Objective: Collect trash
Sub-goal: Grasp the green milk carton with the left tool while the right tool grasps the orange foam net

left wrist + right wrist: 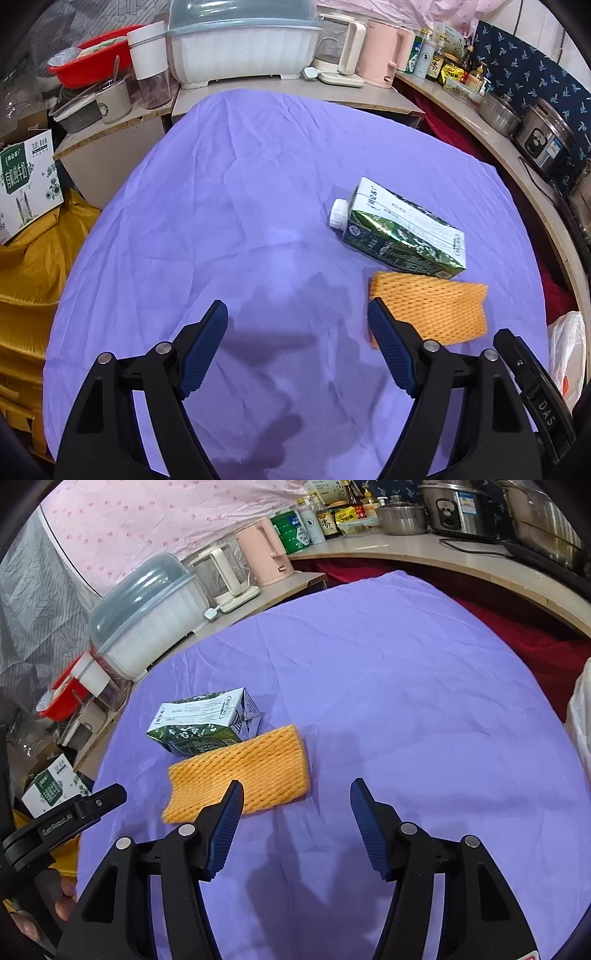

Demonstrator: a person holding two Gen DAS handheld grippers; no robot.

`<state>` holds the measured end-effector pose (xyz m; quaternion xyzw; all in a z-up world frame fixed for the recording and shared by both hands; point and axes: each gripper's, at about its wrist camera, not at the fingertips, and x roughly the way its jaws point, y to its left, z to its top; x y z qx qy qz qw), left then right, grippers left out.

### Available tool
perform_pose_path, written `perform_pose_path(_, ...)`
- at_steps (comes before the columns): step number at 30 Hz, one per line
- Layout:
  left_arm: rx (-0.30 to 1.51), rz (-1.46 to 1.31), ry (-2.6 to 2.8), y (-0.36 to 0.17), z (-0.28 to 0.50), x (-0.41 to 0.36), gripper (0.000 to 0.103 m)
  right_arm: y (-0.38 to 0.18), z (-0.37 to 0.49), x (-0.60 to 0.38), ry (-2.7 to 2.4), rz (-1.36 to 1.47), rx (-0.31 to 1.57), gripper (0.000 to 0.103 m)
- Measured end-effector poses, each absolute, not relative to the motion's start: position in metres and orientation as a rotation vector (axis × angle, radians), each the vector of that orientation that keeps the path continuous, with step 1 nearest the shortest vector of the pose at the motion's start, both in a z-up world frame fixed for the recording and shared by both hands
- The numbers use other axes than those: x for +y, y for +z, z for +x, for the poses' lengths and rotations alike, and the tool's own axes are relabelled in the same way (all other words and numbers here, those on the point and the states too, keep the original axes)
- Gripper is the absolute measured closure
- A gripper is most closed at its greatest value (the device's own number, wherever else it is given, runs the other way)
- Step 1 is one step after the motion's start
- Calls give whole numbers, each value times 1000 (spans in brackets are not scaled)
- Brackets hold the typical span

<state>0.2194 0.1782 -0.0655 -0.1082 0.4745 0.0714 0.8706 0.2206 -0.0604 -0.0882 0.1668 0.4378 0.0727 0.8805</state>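
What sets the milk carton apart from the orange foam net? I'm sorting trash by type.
The milk carton is a green and white printed box with a white screw cap; the foam net is plain orange mesh. The carton is boxy, lying on its side; the net lies flat. Both rest side by side on the purple cloth, held by neither gripper.

- The right claw hangs over the purple cloth, jaws apart with nothing between them.
- An orange foam net lies flat just beyond its left finger.
- A green-and-white carton lies on its side, touching the net's far edge.
- The left claw shows at the left edge.
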Motion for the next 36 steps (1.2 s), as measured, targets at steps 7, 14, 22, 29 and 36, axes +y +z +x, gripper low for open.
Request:
perform_pose_path(7, 1012, -229, 148, -77, 231, 182, 29, -107, 239, -47, 157, 325, 956, 48)
perform_pose_path(14, 1028, -227, 138, -84, 239, 178, 29, -113, 240, -34, 150, 245, 957, 77)
perform_pose_path(22, 1024, -233, 102, -78, 242, 160, 29, -105, 236, -55, 119, 251, 928, 96)
perform_pose_path(29, 1024, -276, 58, -68, 253, 131, 25, -84, 234, -112, -2, 329, 845, 96)
perform_pose_path(36, 1042, -449, 148, -57, 284, 103, 17, -61, 237, -164, -78, 381, 766, 96)
